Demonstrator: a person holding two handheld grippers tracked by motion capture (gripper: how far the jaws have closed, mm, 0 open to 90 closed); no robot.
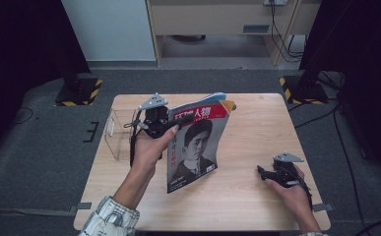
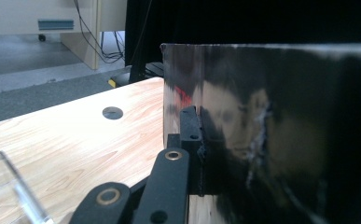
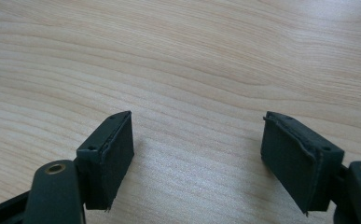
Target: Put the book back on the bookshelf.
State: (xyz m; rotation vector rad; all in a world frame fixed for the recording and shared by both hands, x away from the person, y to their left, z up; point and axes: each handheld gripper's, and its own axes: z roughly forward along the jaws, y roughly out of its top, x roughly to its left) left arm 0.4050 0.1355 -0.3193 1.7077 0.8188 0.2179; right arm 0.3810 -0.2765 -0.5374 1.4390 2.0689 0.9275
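- High view: the left gripper (image 1: 174,129) is clamped on the magazine (image 1: 198,142), holding it upright off the table (image 1: 257,196), cover facing the person.
- Left gripper view: one jaw presses the glossy cover; the other is hidden behind it, probably.
- A clear box (image 1: 118,135) sits just beside that gripper's outer side.
- The right gripper (image 3: 197,158) rests wide open, nothing between its jaws, well apart from the magazine.

The magazine (image 1: 198,145), its cover showing a portrait and red title, stands upright and tilted, lower edge on the tabletop (image 1: 257,187).
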